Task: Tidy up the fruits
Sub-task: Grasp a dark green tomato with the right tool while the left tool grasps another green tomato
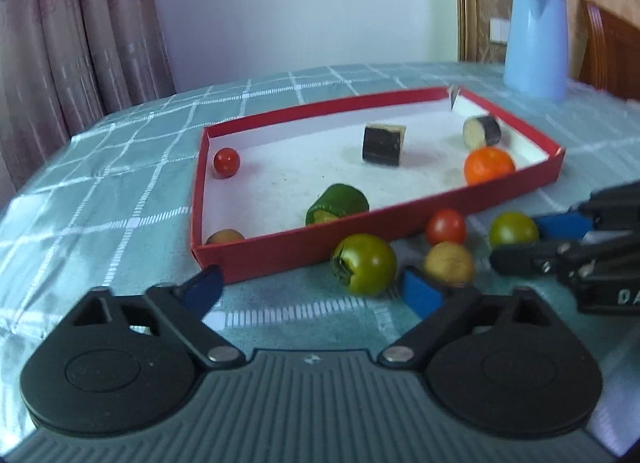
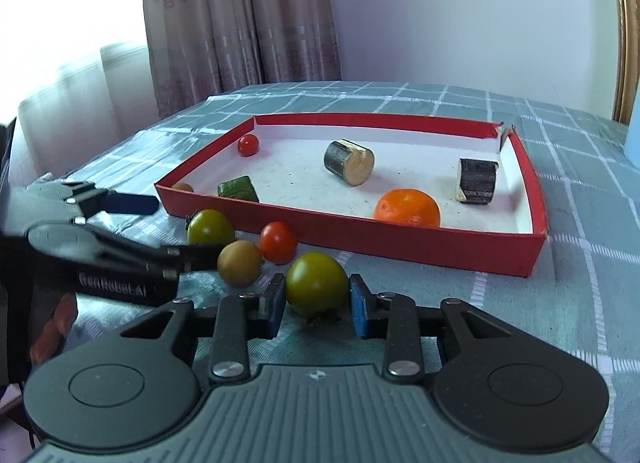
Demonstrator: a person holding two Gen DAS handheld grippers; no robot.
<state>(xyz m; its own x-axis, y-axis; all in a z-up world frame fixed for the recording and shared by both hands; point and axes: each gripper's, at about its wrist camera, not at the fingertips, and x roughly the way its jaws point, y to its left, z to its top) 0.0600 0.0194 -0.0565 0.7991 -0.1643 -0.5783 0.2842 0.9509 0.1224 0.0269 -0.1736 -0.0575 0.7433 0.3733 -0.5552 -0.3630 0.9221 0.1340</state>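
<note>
On the checked cloth in front of the red tray (image 1: pixel 280 259) (image 2: pixel 400 243) lie two green tomatoes, a red tomato (image 1: pixel 446 226) (image 2: pixel 277 242) and a tan round fruit (image 1: pixel 448 263) (image 2: pixel 239 263). My right gripper (image 2: pixel 316 303) is shut on one green tomato (image 2: pixel 316 283) (image 1: pixel 514 230), which rests on the cloth. My left gripper (image 1: pixel 312 289) (image 2: pixel 168 229) stands open around the other green tomato (image 1: pixel 364 265) (image 2: pixel 210 227), which sits close to its right finger without being pinched. Inside the tray are an orange (image 1: pixel 489 165), a small red tomato (image 1: pixel 226 163), a green piece (image 1: pixel 337 205), two dark eggplant pieces and a tan fruit.
A pale blue kettle (image 1: pixel 536 41) stands on the table behind the tray's far right corner. A wooden chair back (image 1: pixel 608 51) rises beyond it. Curtains (image 2: pixel 240 23) hang behind the table's far left edge. A person's fingers (image 2: pixel 52 327) hold the left gripper.
</note>
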